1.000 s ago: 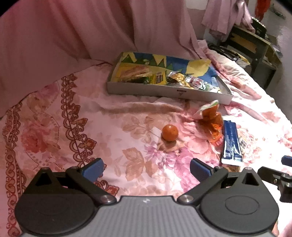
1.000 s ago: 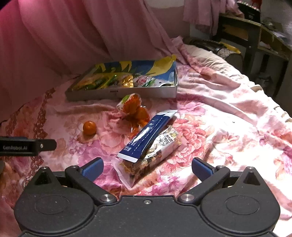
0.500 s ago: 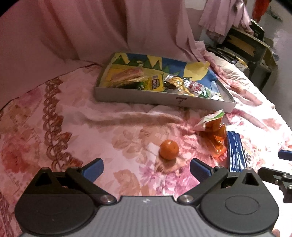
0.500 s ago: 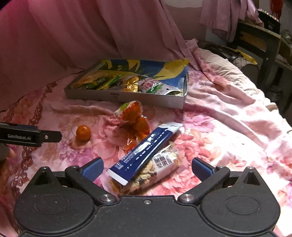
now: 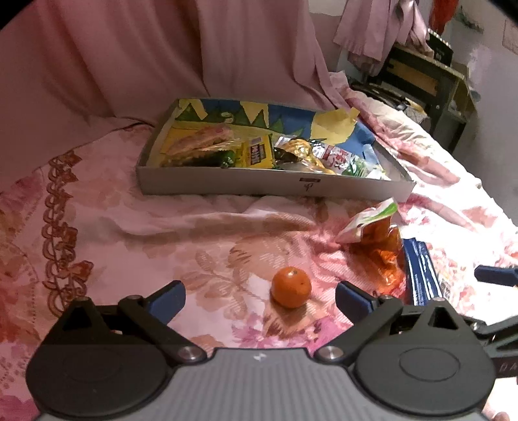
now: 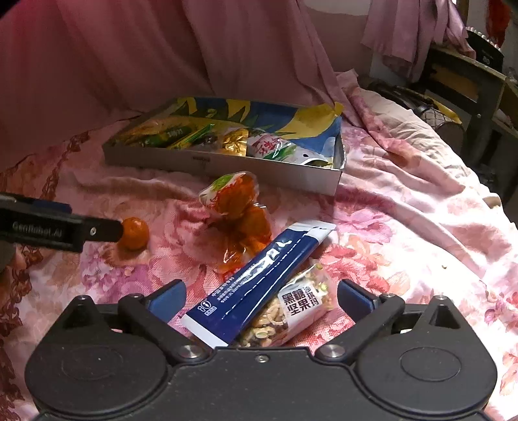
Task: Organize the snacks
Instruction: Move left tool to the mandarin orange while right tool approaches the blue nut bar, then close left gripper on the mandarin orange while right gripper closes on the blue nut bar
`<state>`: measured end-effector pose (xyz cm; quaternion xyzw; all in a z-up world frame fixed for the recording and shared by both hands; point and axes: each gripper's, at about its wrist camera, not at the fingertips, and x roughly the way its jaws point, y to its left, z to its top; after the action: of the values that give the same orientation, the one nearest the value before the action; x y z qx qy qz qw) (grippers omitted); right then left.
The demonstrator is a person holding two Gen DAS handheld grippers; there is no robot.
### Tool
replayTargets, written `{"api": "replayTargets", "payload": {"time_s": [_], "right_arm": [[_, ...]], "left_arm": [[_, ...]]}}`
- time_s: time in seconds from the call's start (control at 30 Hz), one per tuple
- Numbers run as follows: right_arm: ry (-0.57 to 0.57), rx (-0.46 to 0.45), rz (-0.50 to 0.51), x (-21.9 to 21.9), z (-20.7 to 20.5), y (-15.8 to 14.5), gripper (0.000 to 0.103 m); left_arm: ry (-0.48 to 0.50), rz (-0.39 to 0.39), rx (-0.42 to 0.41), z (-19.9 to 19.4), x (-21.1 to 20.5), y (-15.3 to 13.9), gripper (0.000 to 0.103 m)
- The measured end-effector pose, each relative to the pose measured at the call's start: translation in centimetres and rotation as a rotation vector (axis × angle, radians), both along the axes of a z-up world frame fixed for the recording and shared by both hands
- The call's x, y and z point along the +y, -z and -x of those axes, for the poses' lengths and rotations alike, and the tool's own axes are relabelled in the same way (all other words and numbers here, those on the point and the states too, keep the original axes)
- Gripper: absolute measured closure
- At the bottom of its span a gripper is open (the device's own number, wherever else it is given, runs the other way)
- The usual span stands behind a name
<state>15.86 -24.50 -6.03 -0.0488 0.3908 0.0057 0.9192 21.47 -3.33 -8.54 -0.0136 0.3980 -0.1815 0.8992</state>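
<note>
Two grippers, both spread wide, over snacks on a pink floral bedspread (image 5: 129, 233).

Left gripper (image 5: 259, 296) frames the small round orange fruit (image 5: 290, 287); right gripper (image 6: 260, 296) straddles the long dark-blue packet (image 6: 259, 288) lying across a clear nut bag (image 6: 291, 311). Neither touches anything. An orange cellophane bag (image 6: 241, 210) lies between, before the shallow grey cardboard tray (image 5: 259, 186) holding wrapped snacks.

It was a bedroom in a home. The snacks lay on a bed (image 5: 162, 233) covered with a pink flowered bedspread (image 6: 404, 207), crumpled in folds. Behind it hung a pink curtain (image 5: 162, 58). At the far right stood a dark wooden chair (image 6: 469, 84) with pink clothes (image 6: 408, 29) thrown over it, as in a lived-in room.
</note>
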Motion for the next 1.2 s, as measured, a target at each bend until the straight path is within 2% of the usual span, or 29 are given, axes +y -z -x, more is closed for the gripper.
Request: {"api": "replayTargets", "payload": {"time_s": [0.17, 0.53, 0.9, 1.0, 1.2], "right_arm": [[-0.018, -0.004, 0.029, 0.7, -0.1, 0.4, 0.006], [-0.045, -0.002, 0.070, 2.0, -0.7, 1.6, 0.019], [-0.021, 0.019, 0.051, 1.8, -1.2, 2.2, 0.035], [-0.021, 0.015, 0.052, 1.9, -1.1, 2.1, 0.039], [-0.019, 0.015, 0.047, 1.8, -1.2, 2.1, 0.038]], "left_arm": [[0.037, 0.013, 0.003, -0.2, -0.5, 0.4, 0.014], [0.138, -0.017, -0.023, 0.2, -2.2, 0.9, 0.036], [0.144, 0.005, 0.003, -0.4, -2.0, 1.5, 0.071], [0.140, 0.008, 0.009, -0.4, -2.0, 1.5, 0.073], [0.142, 0.002, 0.006, -0.4, -1.9, 1.5, 0.073]]}}
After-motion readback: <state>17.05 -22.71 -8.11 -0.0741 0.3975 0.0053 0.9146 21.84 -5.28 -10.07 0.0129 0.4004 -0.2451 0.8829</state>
